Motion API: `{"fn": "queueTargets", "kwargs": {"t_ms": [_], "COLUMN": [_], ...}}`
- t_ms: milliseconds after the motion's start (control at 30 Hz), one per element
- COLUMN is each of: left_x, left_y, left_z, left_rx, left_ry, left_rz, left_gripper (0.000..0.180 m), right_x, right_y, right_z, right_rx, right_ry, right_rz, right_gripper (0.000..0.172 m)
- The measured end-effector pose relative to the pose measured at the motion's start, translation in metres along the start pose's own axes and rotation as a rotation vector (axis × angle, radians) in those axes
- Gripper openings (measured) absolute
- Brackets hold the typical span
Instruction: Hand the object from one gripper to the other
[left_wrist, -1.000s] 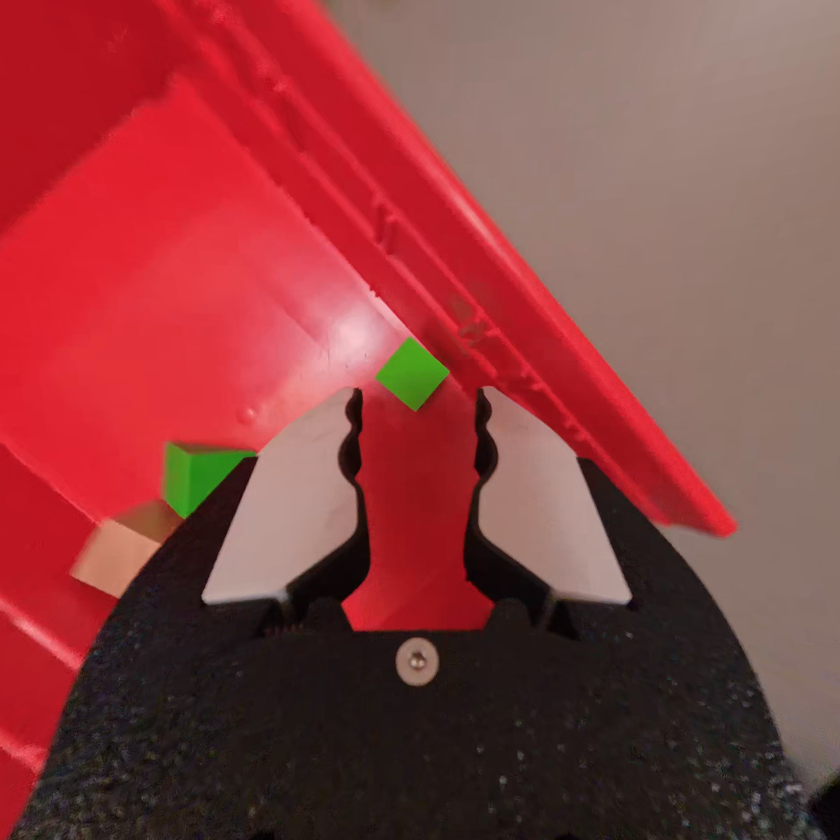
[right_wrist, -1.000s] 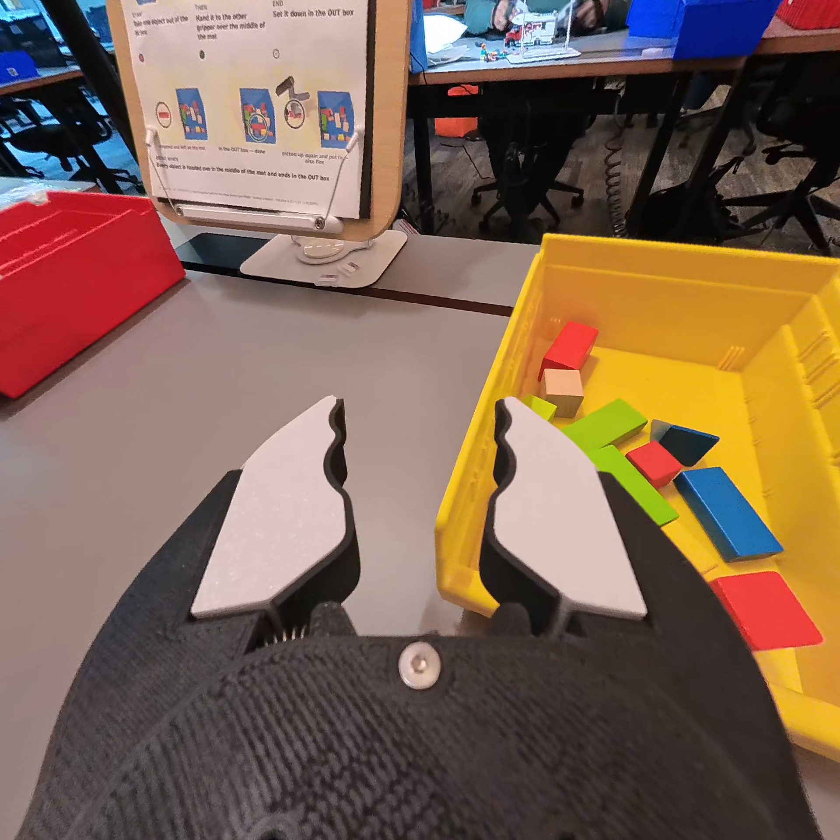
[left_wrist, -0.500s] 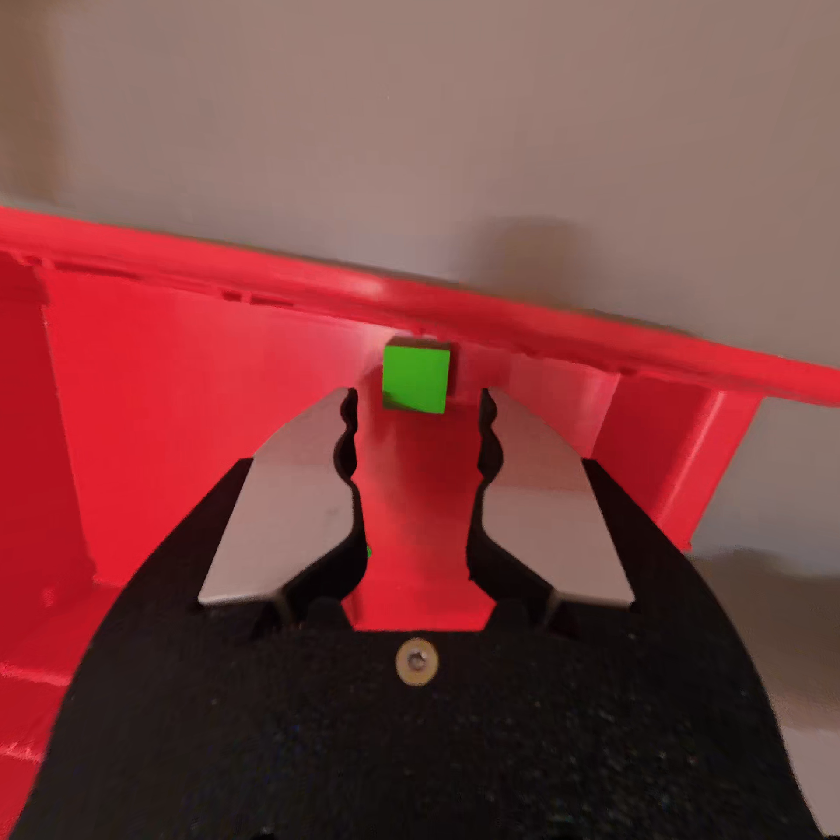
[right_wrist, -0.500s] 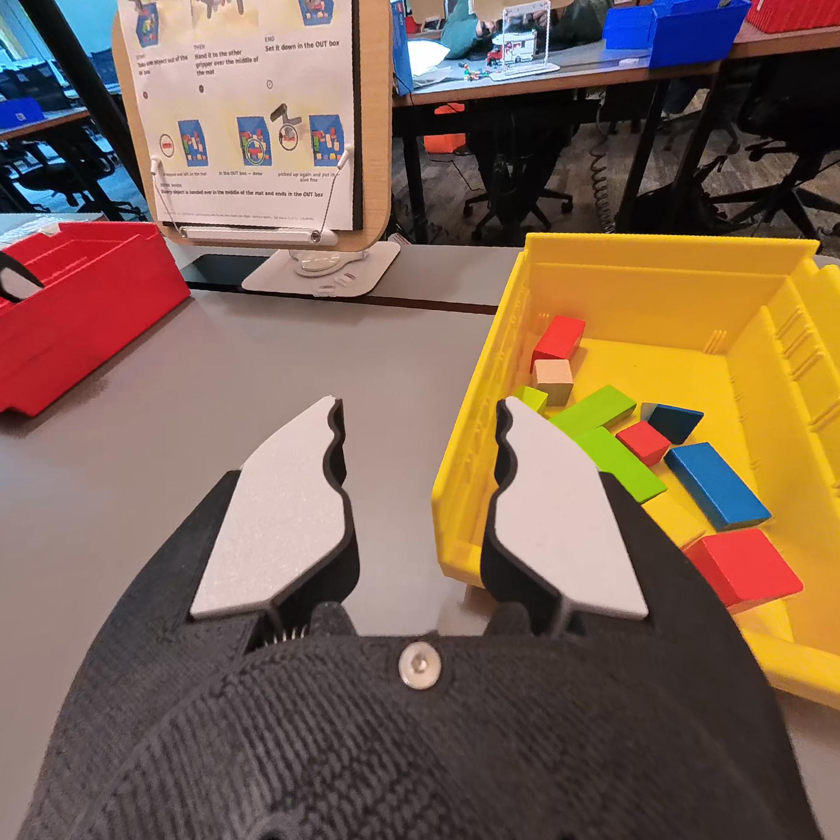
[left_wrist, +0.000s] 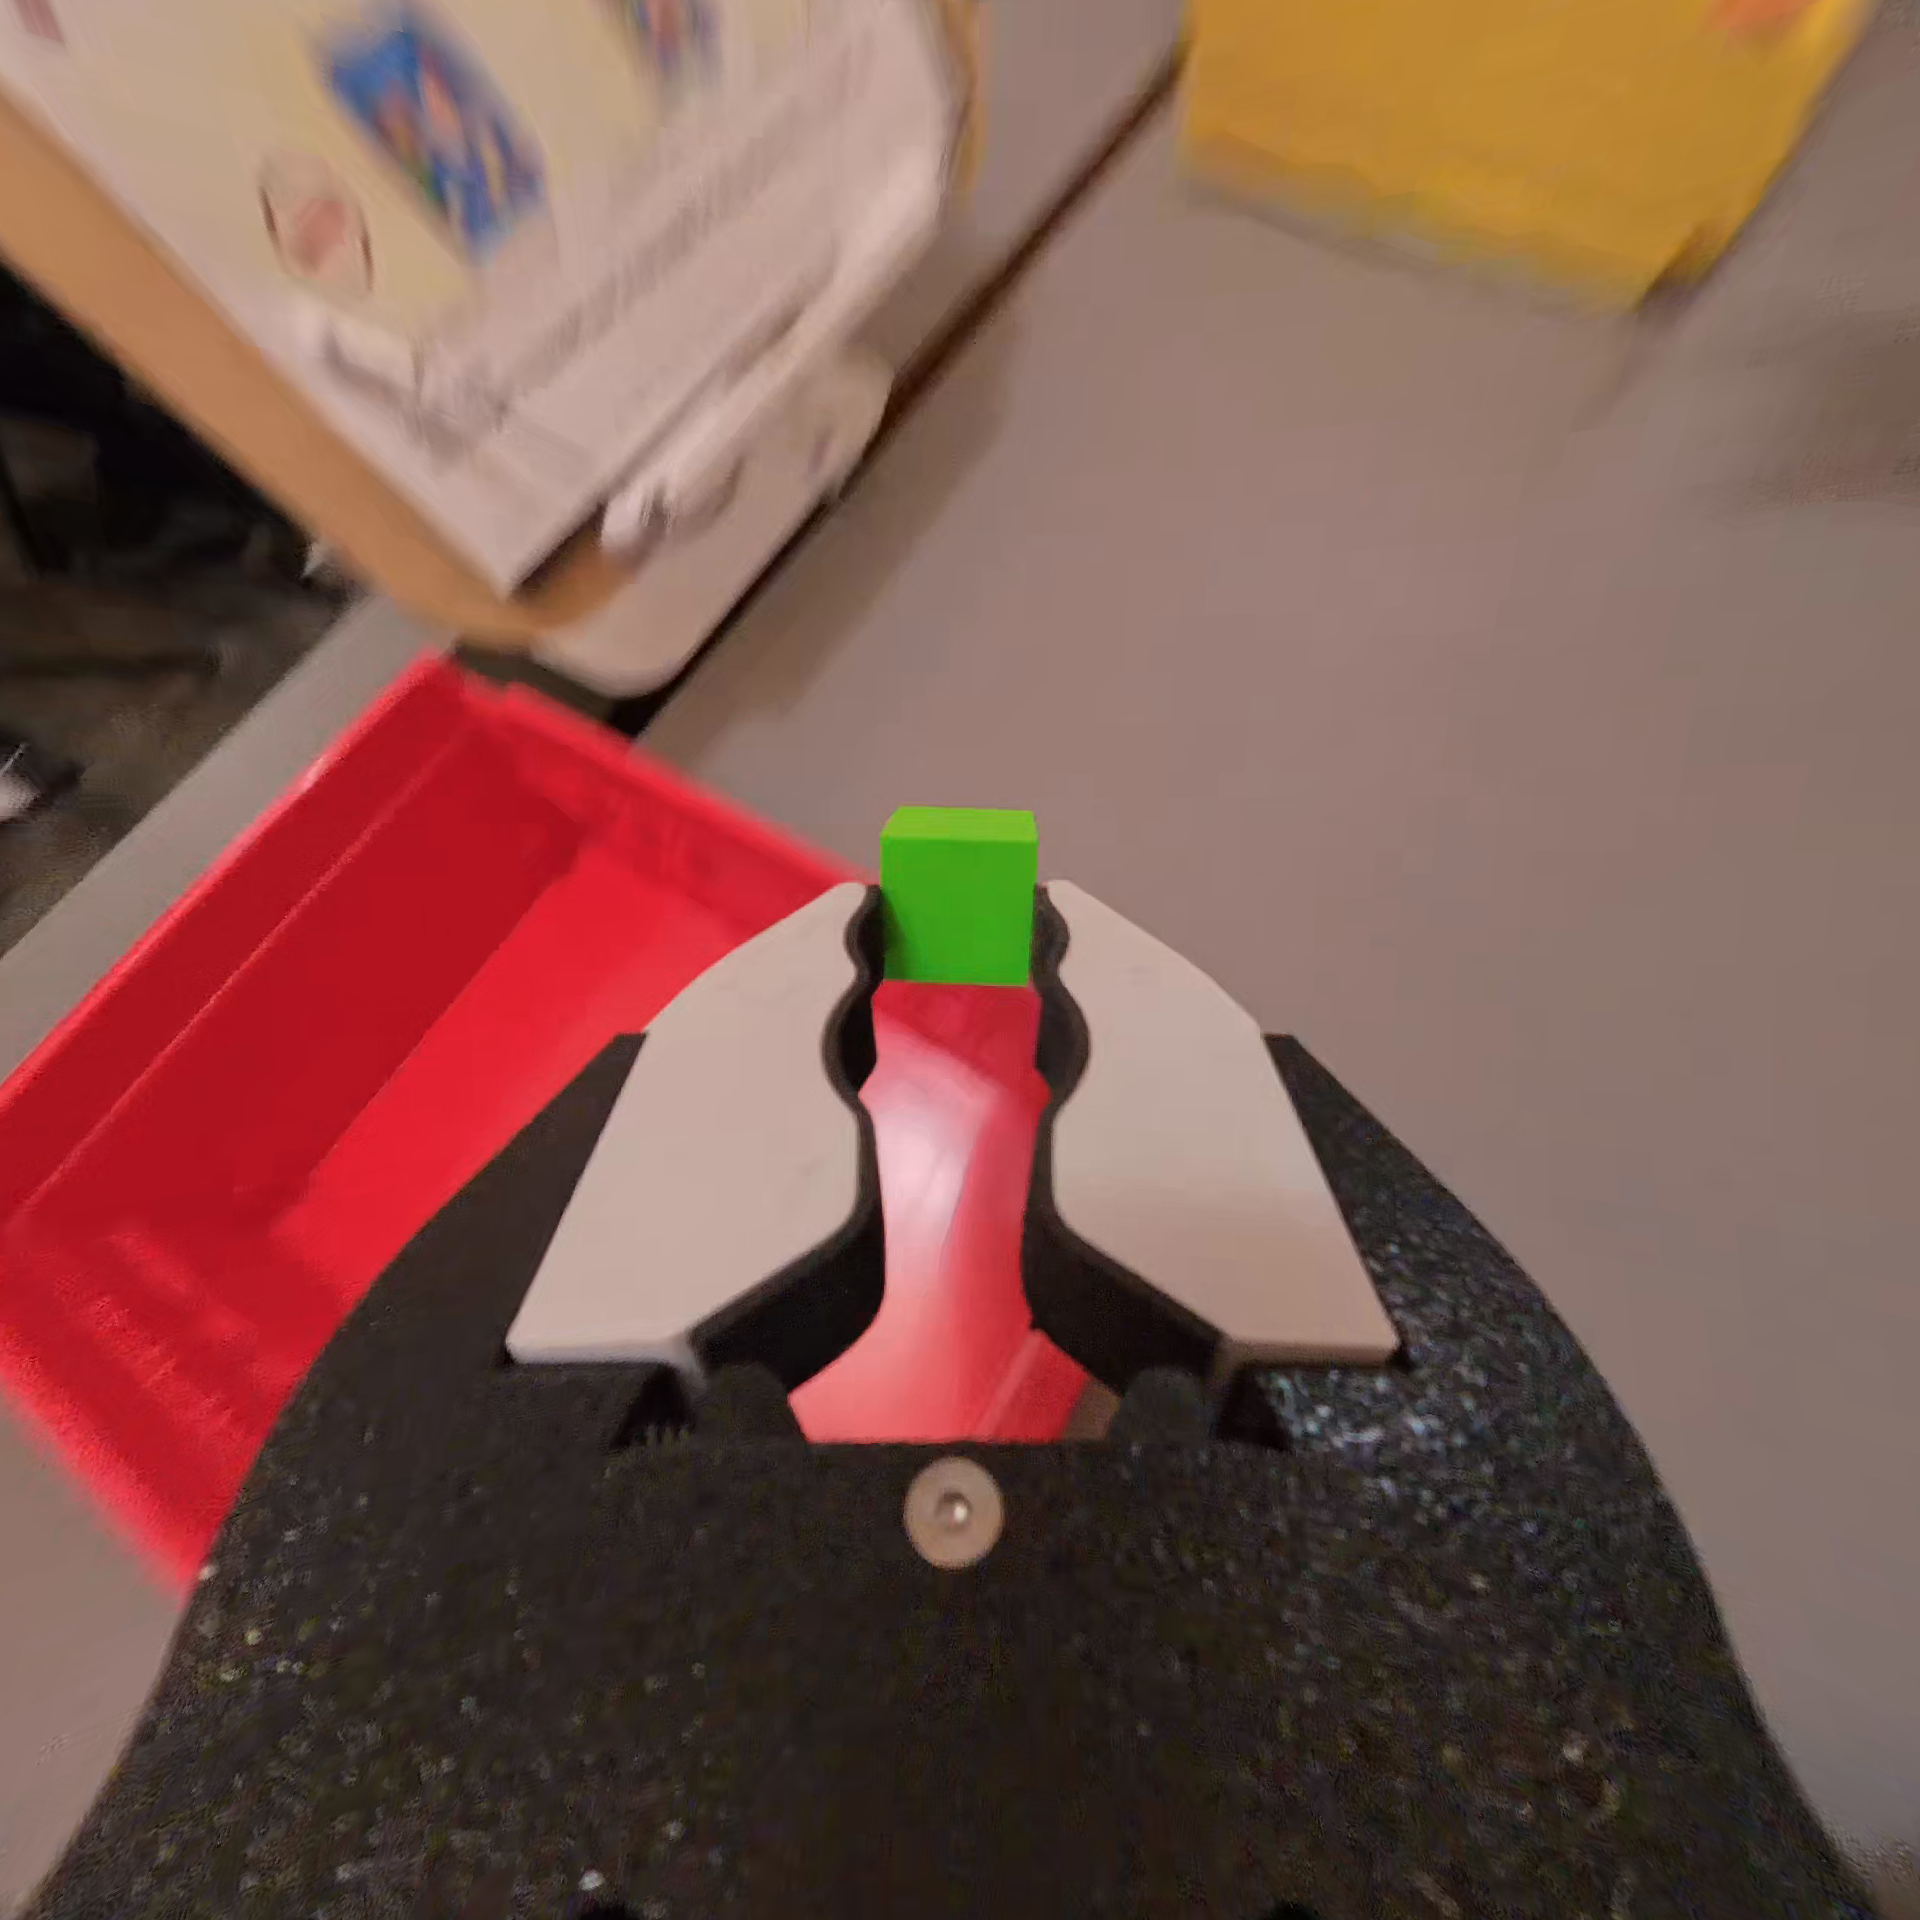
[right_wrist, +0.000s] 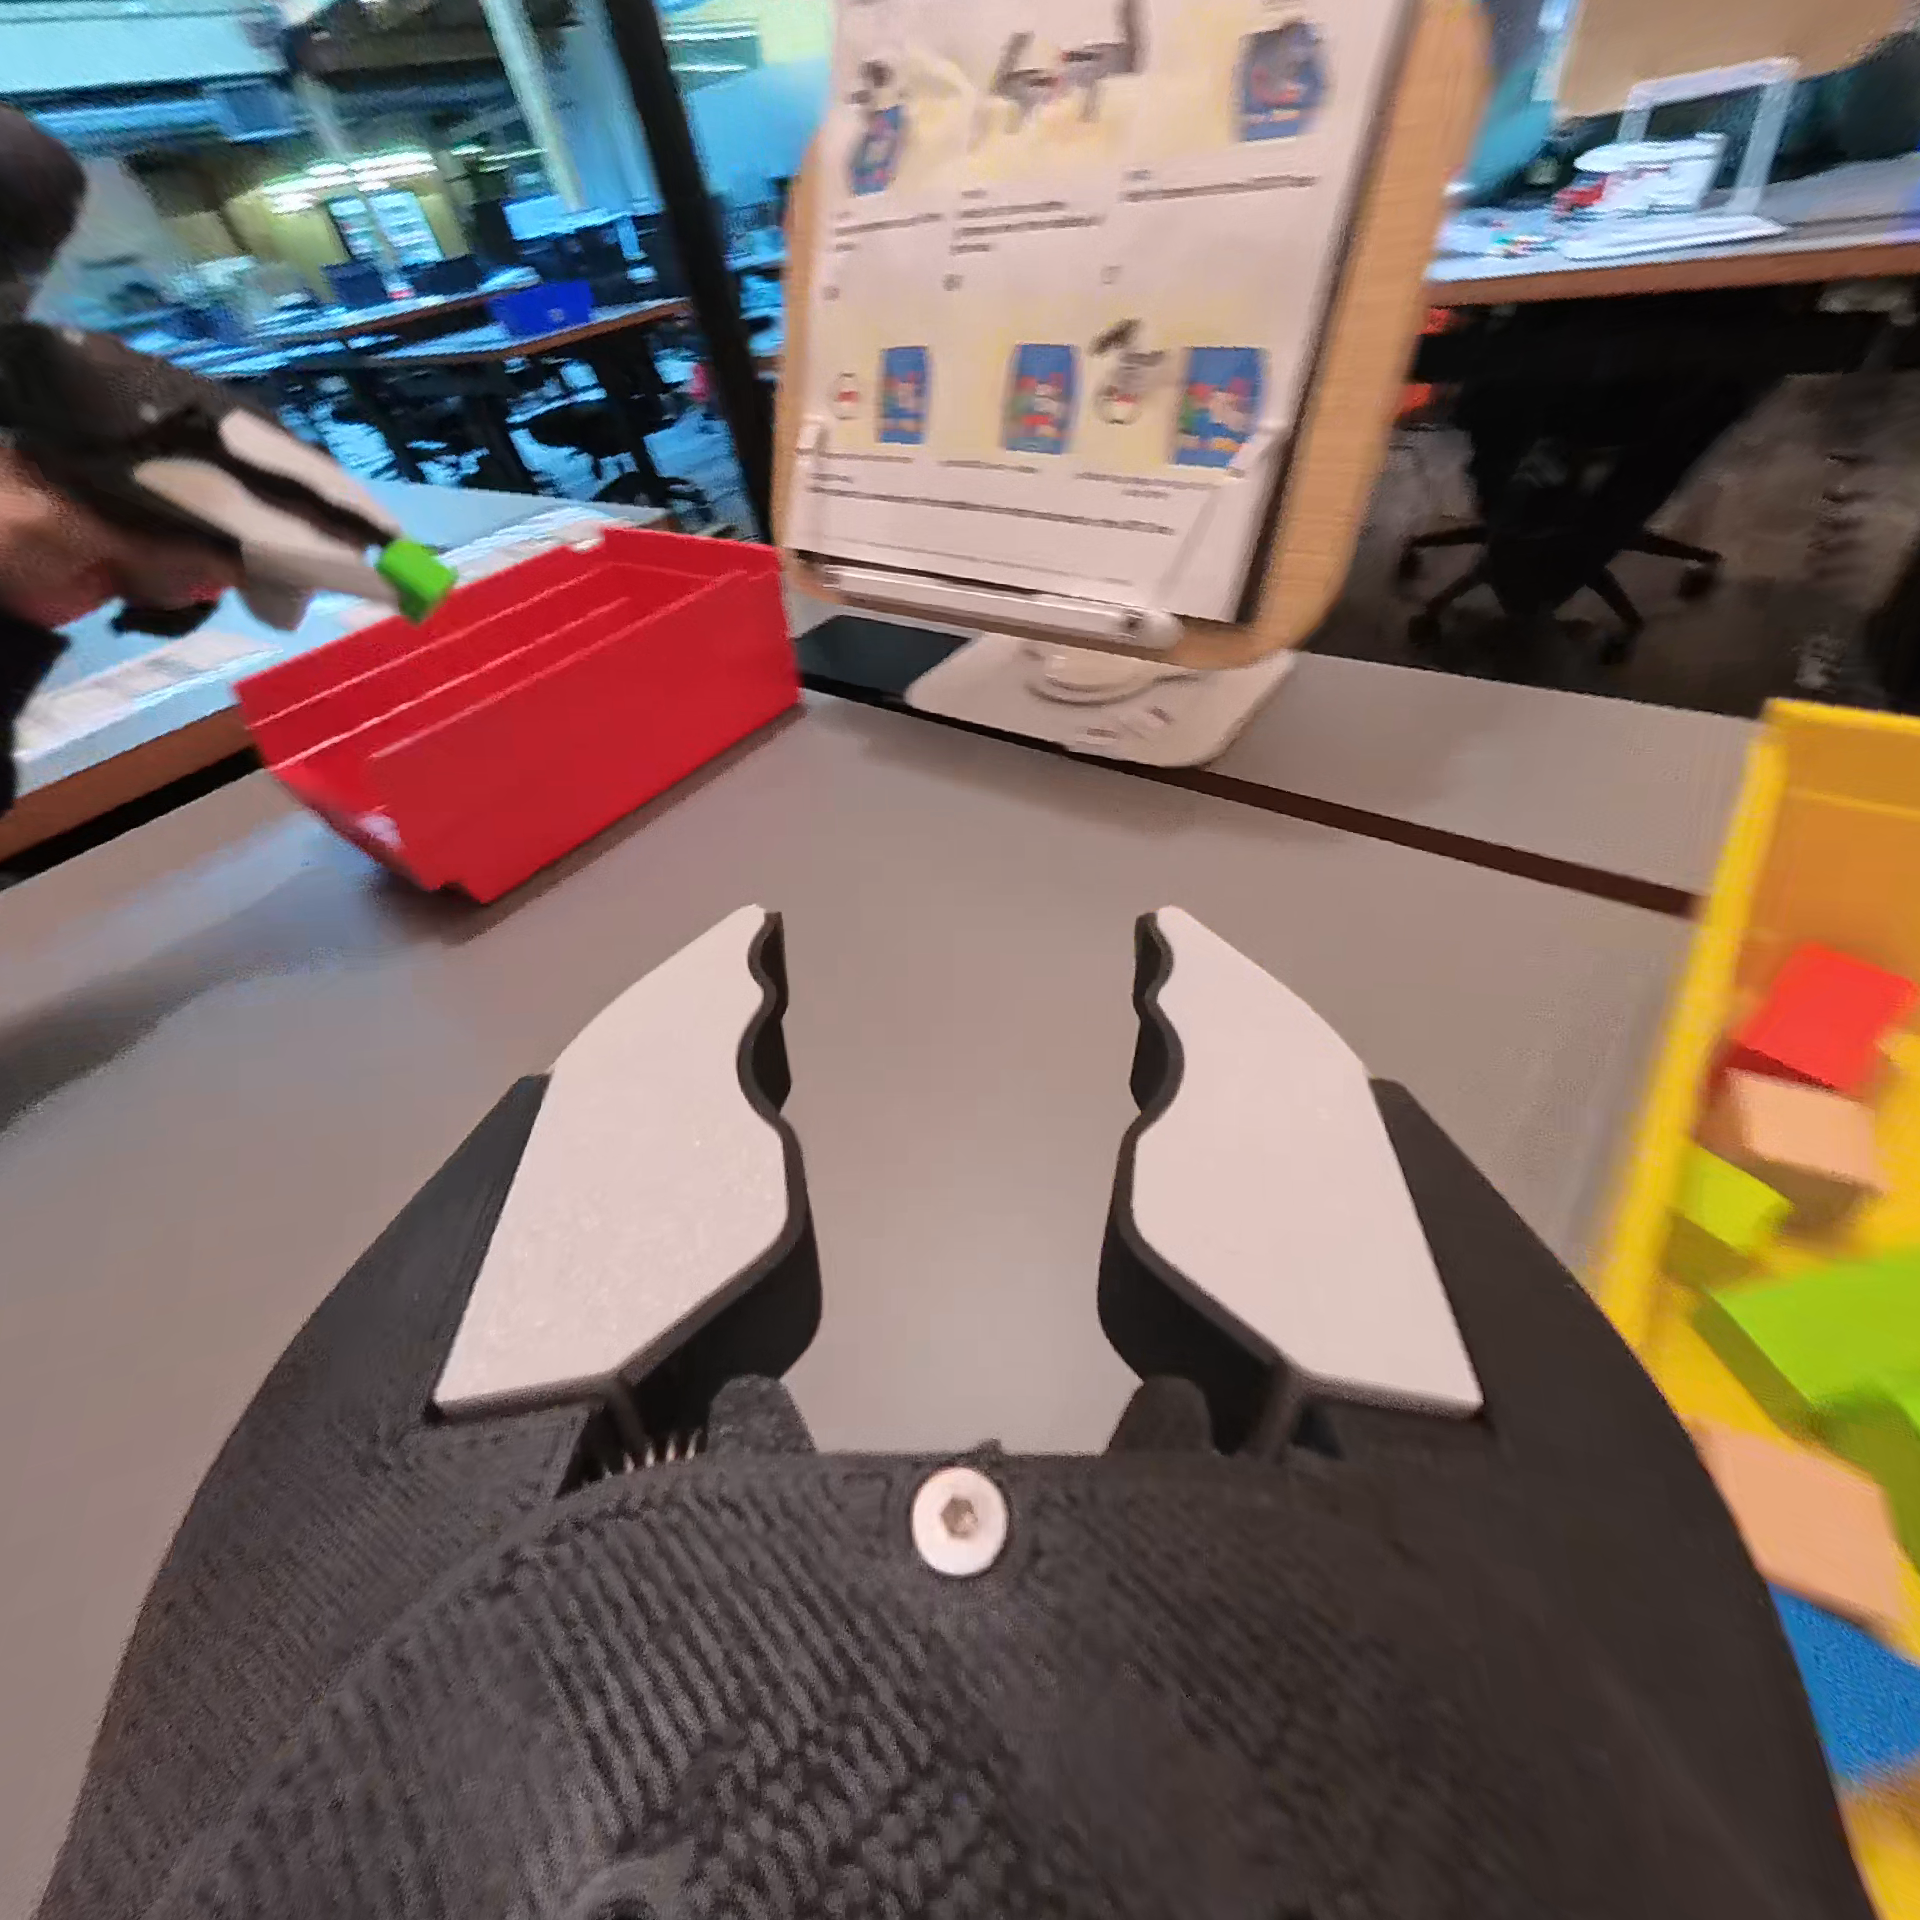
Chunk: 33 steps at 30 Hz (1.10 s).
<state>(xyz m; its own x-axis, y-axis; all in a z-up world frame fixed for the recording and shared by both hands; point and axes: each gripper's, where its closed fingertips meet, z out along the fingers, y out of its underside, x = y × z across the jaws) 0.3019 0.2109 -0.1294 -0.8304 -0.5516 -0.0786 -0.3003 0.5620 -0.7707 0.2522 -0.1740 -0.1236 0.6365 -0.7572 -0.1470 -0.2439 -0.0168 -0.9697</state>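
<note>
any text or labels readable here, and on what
I won't quote any writing; here is what bears it.
Instruction sheet on the wooden stand: printed lines and small pictures, blurred in both views.
Papers behind the red bin: too small and blurred.
Green block, yellow bin, both grippers: no writing seen.

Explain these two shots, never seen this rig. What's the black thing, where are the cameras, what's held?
No robot arm: a person holds a black two-finger gripper in each hand, each with a camera looking along its fingers. The left view shows the left gripper clamped on a small green cube, lifted above the red plastic bin. The right view shows the right gripper open and empty over the grey table, with a yellow plastic bin of coloured blocks at the right and an instruction sheet on a stand behind.
</note>
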Motion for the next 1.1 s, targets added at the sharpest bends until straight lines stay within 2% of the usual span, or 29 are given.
{"fn": "queueTargets", "kwargs": {"t_ms": [100, 167, 333, 433, 567, 867, 1100], "left_x": [0.047, 0.077, 0.142, 0.166, 0.185, 0.205, 0.207], "left_y": [-0.056, -0.079, -0.107, -0.115, -0.122, -0.124, -0.121], "left_z": [-0.028, -0.039, -0.036, -0.03, -0.022, -0.004, 0.009], "left_rx": [0.354, 0.505, 0.67, 0.704, 0.725, 0.727, 0.716], "left_ry": [0.144, 0.234, 0.404, 0.466, 0.537, 0.578, 0.553], "left_rz": [-0.091, -0.117, -0.073, -0.048, -0.048, -0.011, -0.027], "left_gripper": [0.026, 0.026, 0.026, 0.026, 0.026, 0.026, 0.029], "right_x": [-0.05, -0.086, -0.184, -0.219, -0.232, -0.227, -0.219], "right_y": [-0.01, -0.02, -0.052, -0.066, -0.072, -0.069, -0.061], "right_z": [0.031, 0.05, 0.07, 0.071, 0.069, 0.06, 0.059], "right_rx": [0.018, 0.039, 0.141, 0.184, 0.231, 0.273, 0.264], "right_ry": [-0.172, -0.296, -0.657, -0.786, -0.83, -0.87, -0.84], "right_rz": [-0.047, -0.085, -0.152, -0.154, -0.156, -0.1, -0.133], "right_gripper": [0.065, 0.065, 0.06, 0.054, 0.046, 0.027, 0.026]}}
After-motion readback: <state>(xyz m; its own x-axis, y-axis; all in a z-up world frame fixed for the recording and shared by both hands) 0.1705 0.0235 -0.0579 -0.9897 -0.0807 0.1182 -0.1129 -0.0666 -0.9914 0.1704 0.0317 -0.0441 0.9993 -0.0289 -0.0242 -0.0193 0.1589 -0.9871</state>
